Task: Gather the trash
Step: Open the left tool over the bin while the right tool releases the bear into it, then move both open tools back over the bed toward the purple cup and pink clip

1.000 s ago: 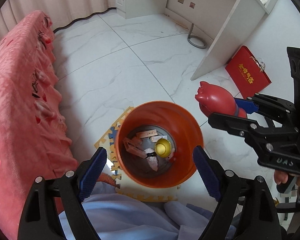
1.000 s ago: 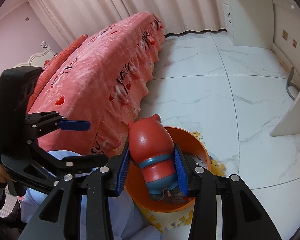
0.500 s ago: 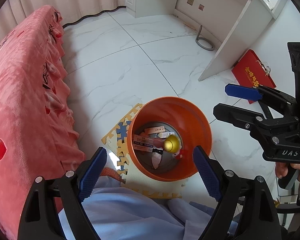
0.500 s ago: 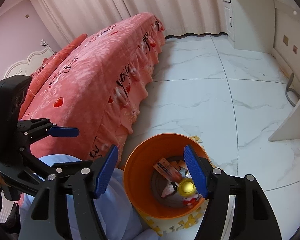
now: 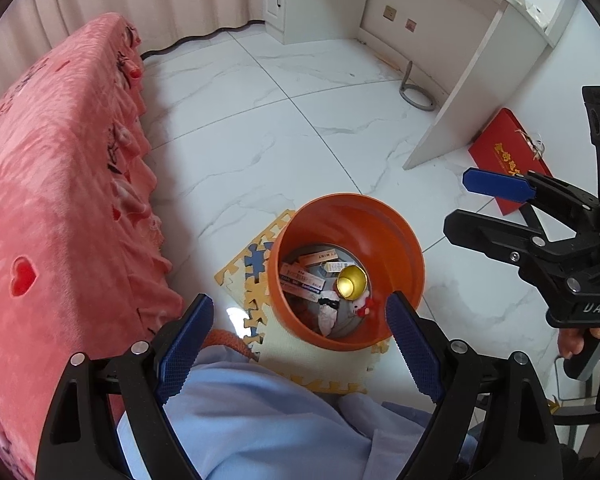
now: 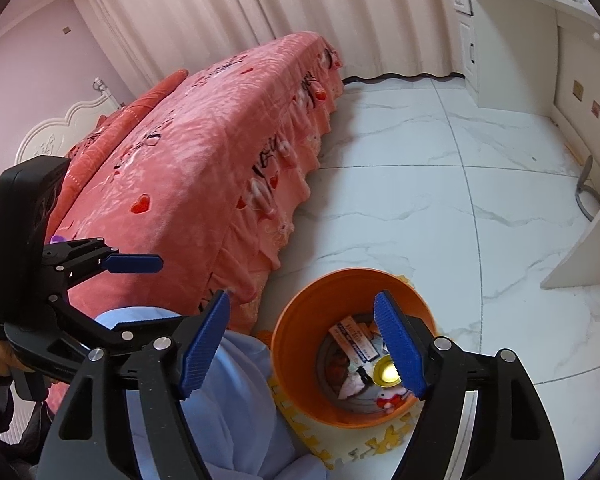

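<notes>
The right hand-held gripper (image 6: 304, 346) is hanging over the orange bin (image 5: 408, 252) with its blue pads spread apart and nothing between them; its jaws have just been opening. A second ago those pads were clamped on a red pig-shaped toy held above the bin's rim, and that toy is no longer showing in either view; whether it is lying among the things in the bin cannot be made out. In the left wrist view the same gripper (image 5: 466, 206) is showing at the right edge with one blue pad (image 5: 496, 188) sticking out bare, where earlier the red toy was sitting between the jaws.

The left hand-held gripper (image 5: 296, 344) is also standing released, pads wide, framing the bin from above just as it did a second ago, and holding nothing.

The bin is sitting on a yellow and blue foam puzzle mat (image 5: 246, 276) on the white marble floor (image 5: 260, 136), just beside the pink bed cover (image 5: 56, 184). Inside the bin, small cartons (image 5: 302, 278), a gold cup (image 5: 352, 282), crumpled white paper (image 5: 327, 316) and a small white and red figure (image 5: 362, 306) are lying on the bottom. A red folder (image 5: 504, 156) is lying on the floor near a white desk (image 5: 472, 80). Pale blue fabric (image 5: 260, 420) on the person's lap is filling the lower edge.
</notes>
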Demonstrator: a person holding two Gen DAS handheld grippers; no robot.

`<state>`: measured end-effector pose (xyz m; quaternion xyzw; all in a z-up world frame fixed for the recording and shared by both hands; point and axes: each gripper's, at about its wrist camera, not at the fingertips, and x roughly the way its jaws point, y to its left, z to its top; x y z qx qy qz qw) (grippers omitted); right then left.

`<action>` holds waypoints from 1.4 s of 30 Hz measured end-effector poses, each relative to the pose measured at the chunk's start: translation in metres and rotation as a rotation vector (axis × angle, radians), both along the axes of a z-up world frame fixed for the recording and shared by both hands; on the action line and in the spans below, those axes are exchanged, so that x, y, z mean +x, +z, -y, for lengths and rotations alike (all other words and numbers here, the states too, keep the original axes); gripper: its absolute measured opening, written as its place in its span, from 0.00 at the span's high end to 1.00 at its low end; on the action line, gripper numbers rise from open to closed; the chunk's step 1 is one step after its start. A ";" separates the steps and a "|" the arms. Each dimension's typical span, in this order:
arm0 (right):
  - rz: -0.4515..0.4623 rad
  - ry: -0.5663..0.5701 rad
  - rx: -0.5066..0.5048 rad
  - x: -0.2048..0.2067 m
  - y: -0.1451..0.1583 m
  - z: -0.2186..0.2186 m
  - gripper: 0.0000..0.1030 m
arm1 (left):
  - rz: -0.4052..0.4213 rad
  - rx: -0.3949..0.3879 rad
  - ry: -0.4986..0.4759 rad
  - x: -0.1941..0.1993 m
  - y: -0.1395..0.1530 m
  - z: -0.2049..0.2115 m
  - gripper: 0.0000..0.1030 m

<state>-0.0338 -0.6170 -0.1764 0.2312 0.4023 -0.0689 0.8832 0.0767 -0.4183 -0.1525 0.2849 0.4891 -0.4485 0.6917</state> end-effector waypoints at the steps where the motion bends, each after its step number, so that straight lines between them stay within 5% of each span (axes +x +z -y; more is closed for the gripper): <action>1: 0.003 0.005 -0.001 0.000 0.002 -0.003 0.28 | 0.007 -0.002 0.004 -0.001 0.002 -0.004 0.15; 4: 0.013 0.028 0.005 0.000 0.009 -0.014 0.24 | 0.029 -0.020 0.035 -0.002 0.012 -0.020 0.08; 16: 0.052 0.188 0.006 0.022 0.039 -0.089 0.22 | 0.085 -0.077 0.187 -0.004 0.045 -0.111 0.08; 42: 0.077 0.640 -0.042 0.128 0.075 -0.312 0.22 | 0.103 -0.112 0.630 0.022 0.058 -0.332 0.08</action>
